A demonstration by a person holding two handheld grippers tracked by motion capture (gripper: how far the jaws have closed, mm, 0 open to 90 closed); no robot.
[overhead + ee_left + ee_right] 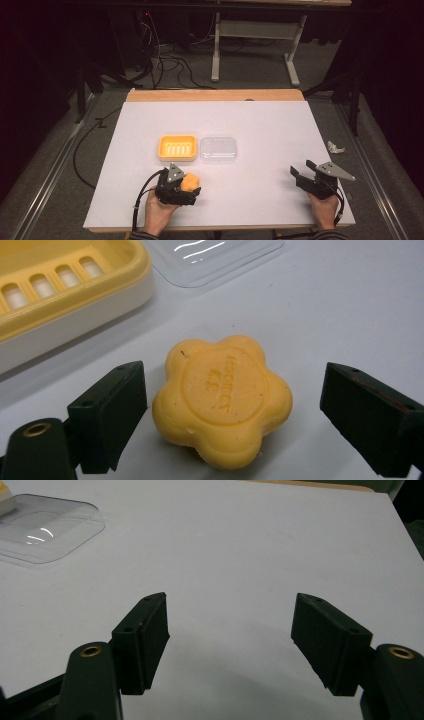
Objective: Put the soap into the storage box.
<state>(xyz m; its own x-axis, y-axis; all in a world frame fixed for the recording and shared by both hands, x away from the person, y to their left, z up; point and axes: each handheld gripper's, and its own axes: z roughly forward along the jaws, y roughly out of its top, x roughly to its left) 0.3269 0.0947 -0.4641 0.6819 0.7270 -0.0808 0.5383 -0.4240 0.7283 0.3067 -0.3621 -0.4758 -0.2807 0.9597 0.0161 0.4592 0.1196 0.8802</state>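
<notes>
orange flower-shaped soap (pixel 190 181) lies on the white bench (pixel 260 120) at 6 o'clock of the yellow soap dish (pixel 177 148), straddled by the left hand-held gripper (pixel 192 186). its own view shows the jaws released, one nearly touching the soap, likely lined up to grasp. right hand-held gripper (pixel 230 640) hovers spread over bare bench, clear lid (pixel 42 530) at 10 o'clock.

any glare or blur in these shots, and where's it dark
High view: dark surroundings, evenly lit white table. Left gripper view: glare streaks on the clear lid, sharp soap, slightly soft tongs. Right gripper view: small glint on the lid, soft shadow under the tongs.
</notes>
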